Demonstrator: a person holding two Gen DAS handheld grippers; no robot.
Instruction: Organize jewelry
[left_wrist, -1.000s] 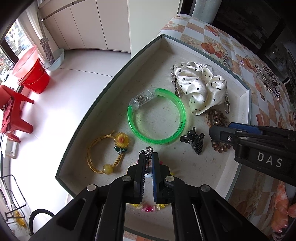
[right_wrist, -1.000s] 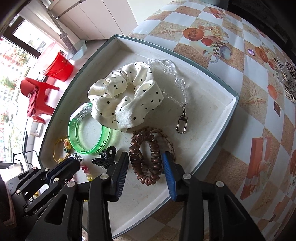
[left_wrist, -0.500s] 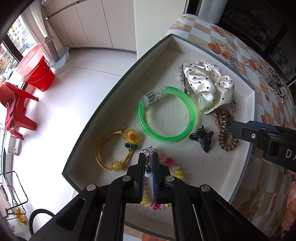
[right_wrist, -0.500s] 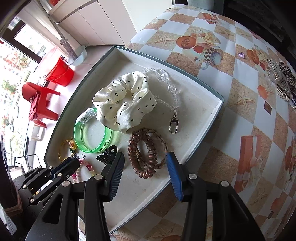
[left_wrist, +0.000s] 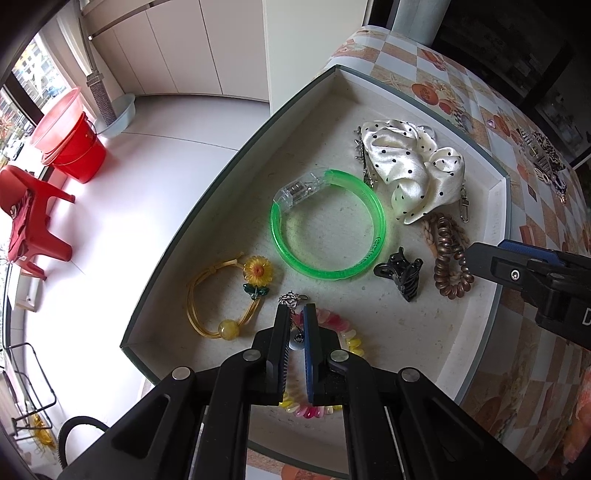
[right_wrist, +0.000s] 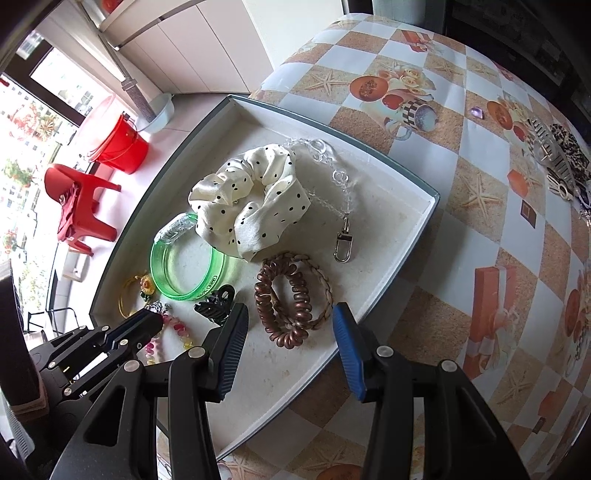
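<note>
- Jaws of the left gripper (left_wrist: 296, 314) are nearly together, clamped on a small silver chain charm (left_wrist: 293, 300) whose knot-shaped end shows just past the tips; a pale bead hangs in the narrow gap.
- Jaws of the right gripper (right_wrist: 290, 314) stand wide apart and hold nothing, poised above the near edge of the tray (right_wrist: 424, 229), framing the brown spiral hair tie (right_wrist: 284, 306).
- Tray: shallow, pale inside with a dark rim, resting on the counter (right_wrist: 480, 177), which carries a checkered cloth printed with starfish and fruit.
- Contents, left wrist view: yellow cord bracelet with sunflower (left_wrist: 255, 273) near the left wall; green translucent bangle (left_wrist: 328, 225) at centre; white polka-dot scrunchie (left_wrist: 413, 173) beyond it, its edge overlapping the bangle in the right wrist view.
- Black claw clip (left_wrist: 400, 271) lies between the bangle and the spiral hair tie, which rests on a braided band (right_wrist: 321, 284).
- Pastel bead bracelet (left_wrist: 340, 328) lies directly under the left gripper, partly hidden.
- Clear bead chain with metal clasp (right_wrist: 341, 243) runs from behind the scrunchie toward the right wall.
- Further hair clips (right_wrist: 554, 155) sit on the counter, well apart from the tray.
</note>
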